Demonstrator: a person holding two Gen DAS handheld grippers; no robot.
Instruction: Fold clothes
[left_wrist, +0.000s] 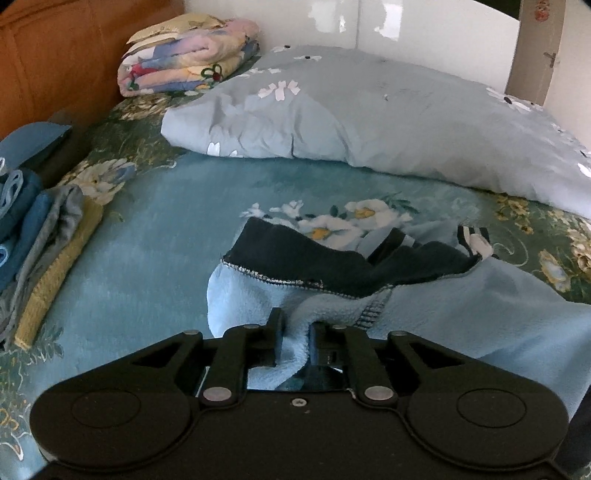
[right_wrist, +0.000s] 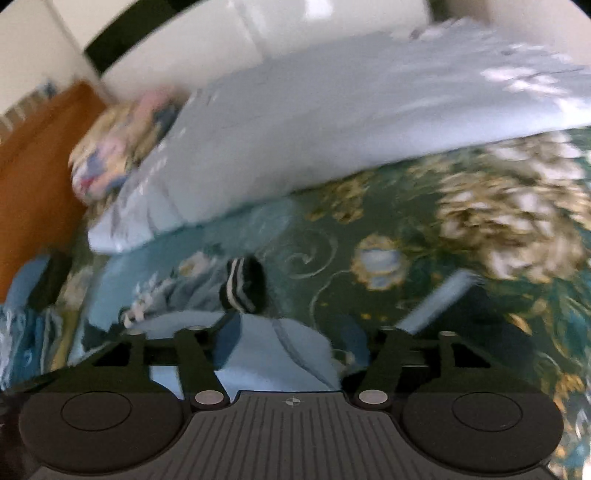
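The bed (left_wrist: 155, 258) carries a plush floral blanket, blue at the centre and dark green with cream and gold flowers toward the edges. A large grey-blue pillow (left_wrist: 369, 110) with a white flower print lies across the far end. A folded multicoloured quilt (left_wrist: 184, 59) sits in the far left corner, touching the pillow. A stack of folded clothes (left_wrist: 40, 240) in blue, grey and yellow lies along the left edge. A light blue fleece garment (left_wrist: 461, 302) with a dark navy lining lies crumpled on the near centre.
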